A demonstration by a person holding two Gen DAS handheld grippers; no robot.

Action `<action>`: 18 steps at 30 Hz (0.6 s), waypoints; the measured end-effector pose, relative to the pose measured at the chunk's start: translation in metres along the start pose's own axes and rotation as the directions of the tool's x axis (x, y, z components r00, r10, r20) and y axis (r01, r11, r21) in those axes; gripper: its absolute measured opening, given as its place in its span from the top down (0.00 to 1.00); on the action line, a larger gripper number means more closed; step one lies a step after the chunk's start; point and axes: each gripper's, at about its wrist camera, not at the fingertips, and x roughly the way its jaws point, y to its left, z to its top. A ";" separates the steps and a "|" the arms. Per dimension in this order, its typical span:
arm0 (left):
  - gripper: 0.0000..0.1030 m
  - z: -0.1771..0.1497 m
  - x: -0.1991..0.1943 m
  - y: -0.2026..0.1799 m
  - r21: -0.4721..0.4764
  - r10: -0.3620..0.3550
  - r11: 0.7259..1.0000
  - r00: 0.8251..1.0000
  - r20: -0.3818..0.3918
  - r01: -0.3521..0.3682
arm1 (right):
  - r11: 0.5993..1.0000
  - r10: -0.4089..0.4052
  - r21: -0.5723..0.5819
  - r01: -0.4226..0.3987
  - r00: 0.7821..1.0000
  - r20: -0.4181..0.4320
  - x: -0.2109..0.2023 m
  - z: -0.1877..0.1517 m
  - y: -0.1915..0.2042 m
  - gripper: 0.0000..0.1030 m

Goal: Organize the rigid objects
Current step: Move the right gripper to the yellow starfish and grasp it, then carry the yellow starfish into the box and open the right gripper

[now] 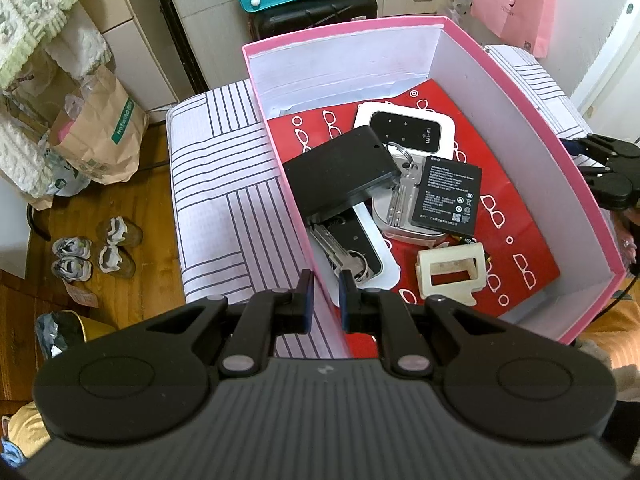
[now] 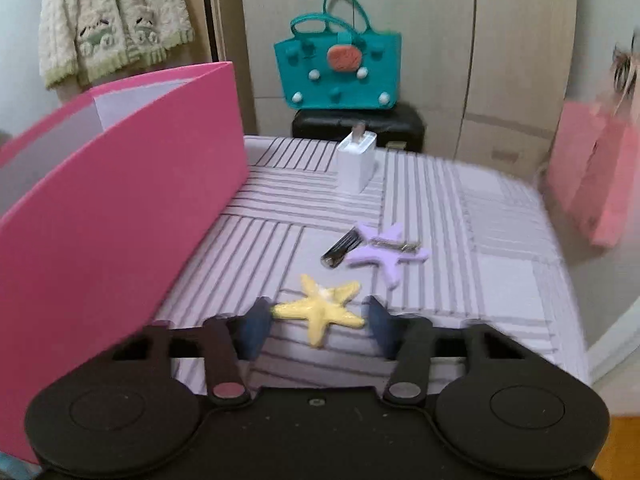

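Right wrist view, right gripper (image 2: 316, 322) fingers spread around glossy yellow starfish (image 2: 320, 307), left gripper (image 1: 325, 297) fingers pinching pink box (image 1: 316, 240) wall

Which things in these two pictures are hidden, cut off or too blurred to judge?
- Left wrist view: the keys lie partly under the black case.
- Left wrist view: the battery label is too small to read.
- Right wrist view: blur hides whether the right gripper pads touch the yellow starfish.

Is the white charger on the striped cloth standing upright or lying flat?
Upright. In the right wrist view the white charger stands on its end on the striped cloth, its metal plug pointing up.
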 end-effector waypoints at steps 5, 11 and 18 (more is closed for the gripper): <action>0.89 0.002 0.000 0.000 0.004 -0.002 1.000 1.000 -0.008 0.002 | 1.000 0.004 -0.010 -0.004 1.000 -0.009 -0.004 0.005 -0.003 0.48; 0.89 0.002 0.001 0.001 0.005 -0.011 1.000 1.000 -0.006 0.011 | 1.000 0.014 -0.011 -0.014 1.000 0.020 -0.023 0.014 0.005 0.48; 0.89 0.001 0.000 0.002 0.004 -0.019 1.000 1.000 -0.006 0.019 | 0.995 0.081 -0.064 -0.074 0.990 0.118 -0.075 0.049 0.028 0.48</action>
